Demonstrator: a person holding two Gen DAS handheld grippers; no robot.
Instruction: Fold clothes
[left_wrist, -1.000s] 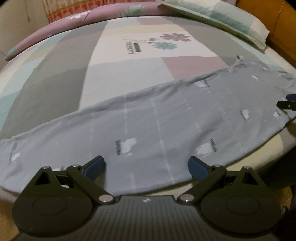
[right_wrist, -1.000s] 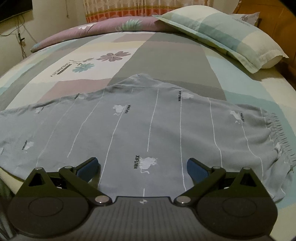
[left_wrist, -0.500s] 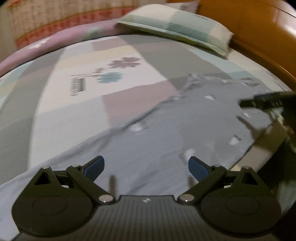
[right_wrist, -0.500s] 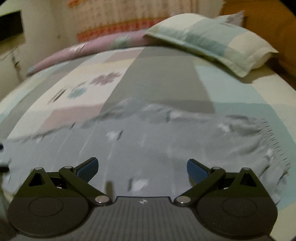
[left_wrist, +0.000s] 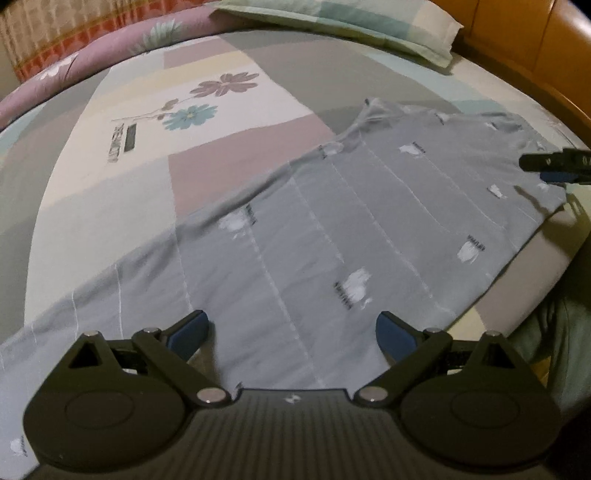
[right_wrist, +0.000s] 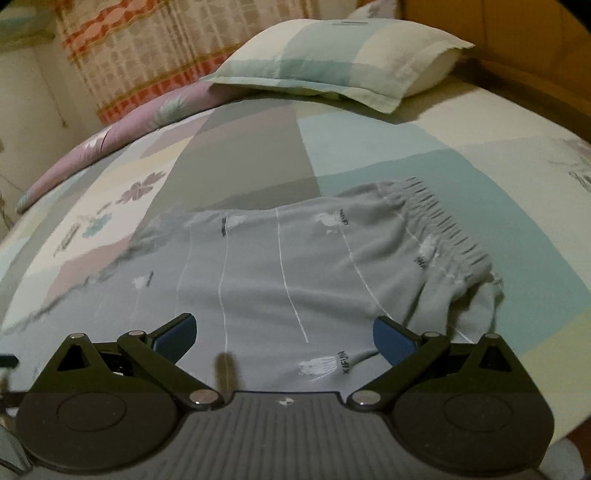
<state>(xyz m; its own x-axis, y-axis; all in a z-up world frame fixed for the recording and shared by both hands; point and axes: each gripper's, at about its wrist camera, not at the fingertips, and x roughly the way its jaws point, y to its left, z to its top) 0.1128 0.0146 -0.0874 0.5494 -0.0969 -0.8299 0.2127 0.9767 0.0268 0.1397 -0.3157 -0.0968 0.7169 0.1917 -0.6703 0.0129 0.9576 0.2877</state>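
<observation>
A pair of grey trousers (right_wrist: 295, 273) is laid flat along the near edge of the bed (right_wrist: 461, 147), the gathered elastic waistband (right_wrist: 447, 225) lying at about 2 o'clock in the right wrist view and the legs running off toward 9 o'clock. The cloth is judged thin, light and limp; it is expected to sag and crease when lifted, so hold is best taken at the waistband corners or the side seams, where the layers are thickest. The left gripper (left_wrist: 291, 328) is held spread wide over the leg, nothing being grasped. The right gripper (right_wrist: 284, 330) is likewise released and empty, above the seat. "XIFUWA" is read beside a small white printed figure (right_wrist: 319, 365) at 6 o'clock. Lettering beside the flower motif (left_wrist: 190, 116) on the sheet is too blurred to be read.
</observation>
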